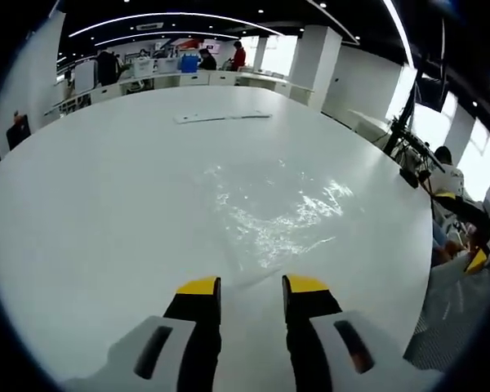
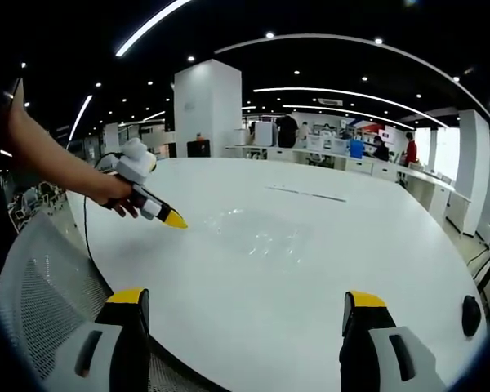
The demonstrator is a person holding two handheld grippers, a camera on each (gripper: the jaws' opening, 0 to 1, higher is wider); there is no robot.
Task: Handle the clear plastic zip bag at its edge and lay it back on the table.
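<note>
Left gripper view, nearest: left claw [image 1: 251,286] — yellow-tipped jaws apart with a narrow gap, nothing between them, poised low over the white table [image 1: 90,204]. Just ahead of the tips: clear plastic zip bag [image 1: 269,208], lying flat and crinkled on the table surface, near edge just beyond the jaw tips; contact between tips and bag cannot be determined. Farther on, near the far table edge: a thin flat white strip [image 1: 223,118], well apart from the bag. At the right edge of this view: a mesh chair back [image 1: 457,314] and seated persons beside the table. In the background: desks, monitors and standing persons under ceiling light strips.

Right gripper view, nearest: right claw [image 2: 243,306] — jaws wide apart, empty, raised over the near table rim [image 2: 253,343]. Lower left: mesh chair back [image 2: 41,278]. Beyond, at mid-left: a hand [image 2: 114,189] holding the left claw [image 2: 176,220], yellow tip angled down to the table just beside the left edge of the bag [image 2: 257,233]; jaw gap not discernible from this side. Bag flat on the table, roughly central, well clear of the right claw. Past it: the thin strip [image 2: 306,193] across the table. Far background: a white pillar [image 2: 208,110], desks and persons.
</note>
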